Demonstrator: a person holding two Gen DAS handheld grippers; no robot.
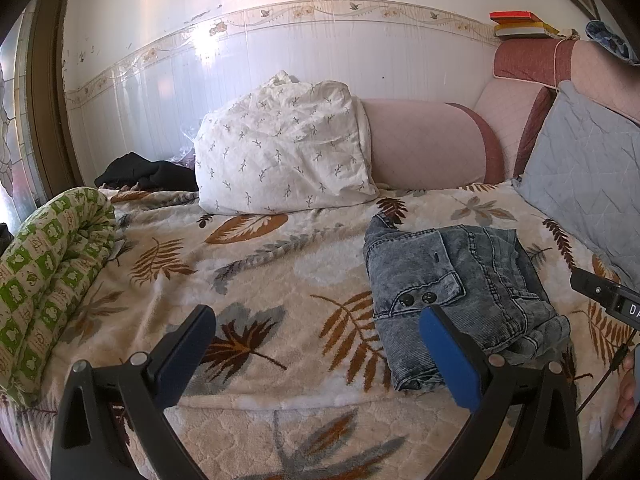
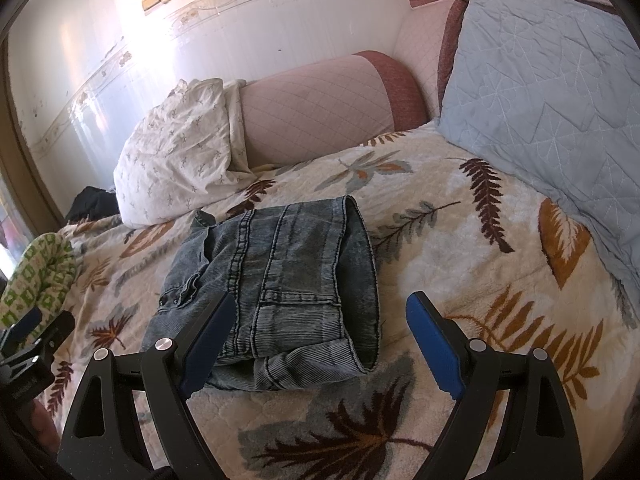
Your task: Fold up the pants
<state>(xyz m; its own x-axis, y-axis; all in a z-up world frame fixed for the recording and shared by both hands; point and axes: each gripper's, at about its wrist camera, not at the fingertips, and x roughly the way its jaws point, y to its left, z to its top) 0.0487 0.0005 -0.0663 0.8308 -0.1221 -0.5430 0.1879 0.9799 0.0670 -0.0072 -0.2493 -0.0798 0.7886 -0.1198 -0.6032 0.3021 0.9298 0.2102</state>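
pants (image 2: 276, 288) of washed blue-grey denim lie folded into a compact bundle on the bed, on a cream blanket (image 2: 448, 240) printed with brown, orange and grey leaves. in the right wrist view the bundle sits in the middle of the blanket, its waistband edge curving along the right side and two dark buttons showing at its left edge. in the left wrist view the same bundle lies to the right of centre, a flap with the two buttons facing the camera.

left claw (image 1: 318, 354) is spread wide, its blue pads well apart, with nothing between them but bare blanket; its right finger (image 1: 444, 356) overlaps the near left edge of the denim in the picture, though whether it touches the cloth i cannot tell. right claw (image 2: 320, 344) is likewise spread wide and grips nothing; its left finger (image 2: 208, 344) stands in front of the near left part of the bundle, its right finger over bare blanket just beside the waistband side.

behind the pants a white pillow (image 1: 280, 148) with a small sprig print leans against a pink bolster (image 1: 424, 140), which lies along the tiled wall. a pale blue quilted cushion (image 2: 552, 92) stands at the right end of the bed. a green-and-white rolled quilt (image 1: 48, 272) lies at the left edge of the bed, and a dark garment (image 1: 148, 174) lies near the wall beside the white pillow. some books (image 1: 520, 24) are stacked on top of the padded headboard.
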